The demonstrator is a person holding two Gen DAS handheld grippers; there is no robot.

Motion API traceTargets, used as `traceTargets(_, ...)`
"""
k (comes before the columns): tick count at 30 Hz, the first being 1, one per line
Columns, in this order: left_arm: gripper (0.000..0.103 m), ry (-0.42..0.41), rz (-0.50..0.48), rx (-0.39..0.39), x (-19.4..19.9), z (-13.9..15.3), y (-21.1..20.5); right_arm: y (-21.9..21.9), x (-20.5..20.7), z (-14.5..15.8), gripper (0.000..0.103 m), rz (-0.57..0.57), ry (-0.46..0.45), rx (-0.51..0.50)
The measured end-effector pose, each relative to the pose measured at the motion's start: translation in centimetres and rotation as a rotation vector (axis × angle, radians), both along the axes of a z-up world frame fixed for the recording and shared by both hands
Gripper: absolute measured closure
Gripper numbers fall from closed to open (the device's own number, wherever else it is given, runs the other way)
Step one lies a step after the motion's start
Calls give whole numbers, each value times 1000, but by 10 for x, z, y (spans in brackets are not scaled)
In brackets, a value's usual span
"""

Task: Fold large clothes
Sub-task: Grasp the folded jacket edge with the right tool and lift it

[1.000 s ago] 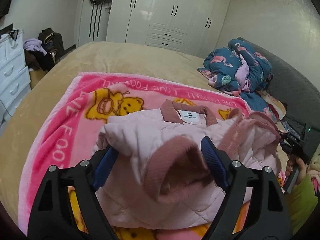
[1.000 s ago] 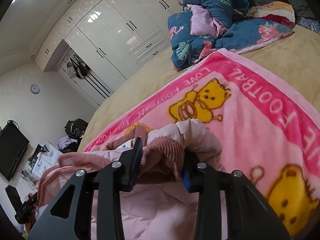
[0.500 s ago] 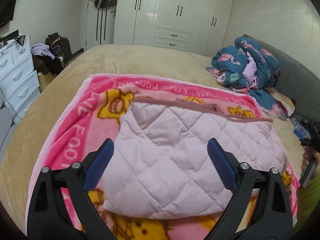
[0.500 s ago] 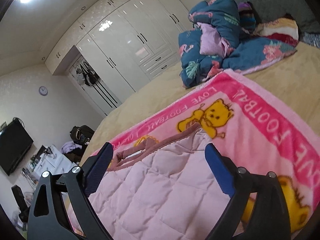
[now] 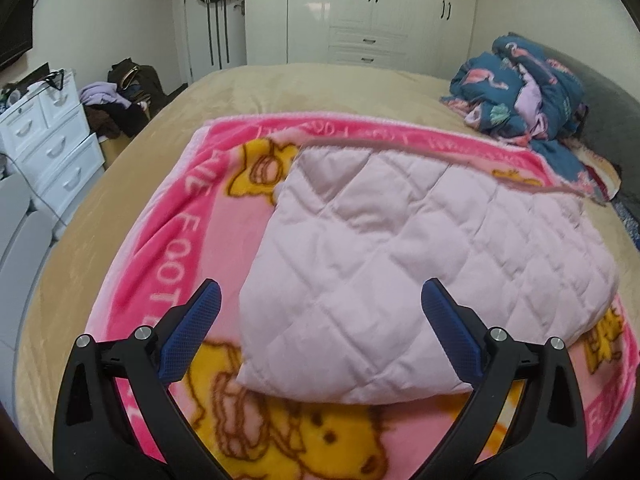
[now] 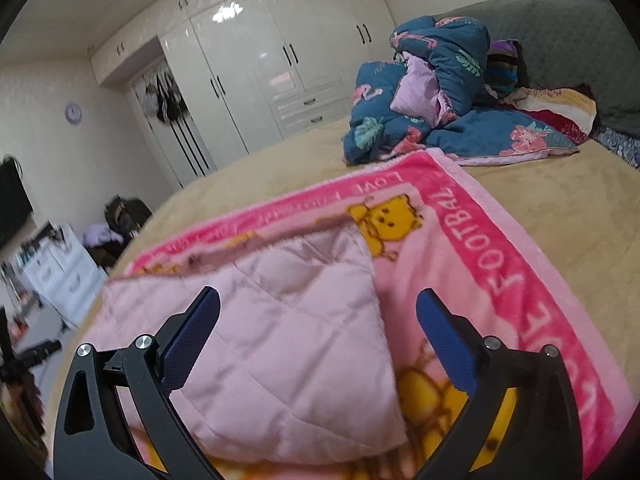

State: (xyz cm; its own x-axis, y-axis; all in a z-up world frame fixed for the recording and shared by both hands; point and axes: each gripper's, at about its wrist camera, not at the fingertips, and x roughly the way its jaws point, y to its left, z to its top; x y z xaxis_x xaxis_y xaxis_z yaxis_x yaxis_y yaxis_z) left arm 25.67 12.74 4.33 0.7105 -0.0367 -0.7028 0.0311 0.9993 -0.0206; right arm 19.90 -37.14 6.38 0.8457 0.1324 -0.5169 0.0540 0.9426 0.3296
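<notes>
A: What does the jacket look like?

B: The pale pink quilted jacket (image 5: 404, 268) lies folded into a flat, puffy rectangle with a dusty-rose trim along its far edge. It rests on the pink blanket (image 5: 168, 240), which is spread over the tan bed (image 5: 304, 88)

A: And the grippers?

B: The left gripper (image 5: 320, 304) and the right gripper (image 6: 318, 308) have both just been opening; their jaws stand wide and released, blue pads clear of the cloth, nothing grasped

A: Does one view add anything?

B: The left wrist view shows the whole folded jacket and a white dresser (image 5: 52, 136). The right wrist view shows only the jacket's corner, plus a wall clock (image 6: 73, 113) and a striped pillow (image 6: 556, 110) behind the heaped flamingo quilt (image 6: 432, 96)

A: Any writing?

B: In the right wrist view the blanket's border reads "LOVE" and "FOOTBAL", beside yellow bears
</notes>
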Motion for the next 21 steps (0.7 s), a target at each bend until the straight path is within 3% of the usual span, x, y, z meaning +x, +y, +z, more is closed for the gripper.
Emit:
traceTargets(5, 9, 41, 30, 21, -2, -24, 11, 0, -2, -29, 5, 7, 79, -38)
traceTargets(9, 9, 73, 50, -9, -3, -40, 23, 2, -1, -51, 5, 16, 134, -50)
traceTargets(16, 9, 125, 63, 0, -1, -62, 31, 9, 0, -70, 5, 35, 174, -48)
traceTargets(21, 9, 134, 59, -44, 3, -73, 36, 11, 3, -77, 5, 38, 170, -41)
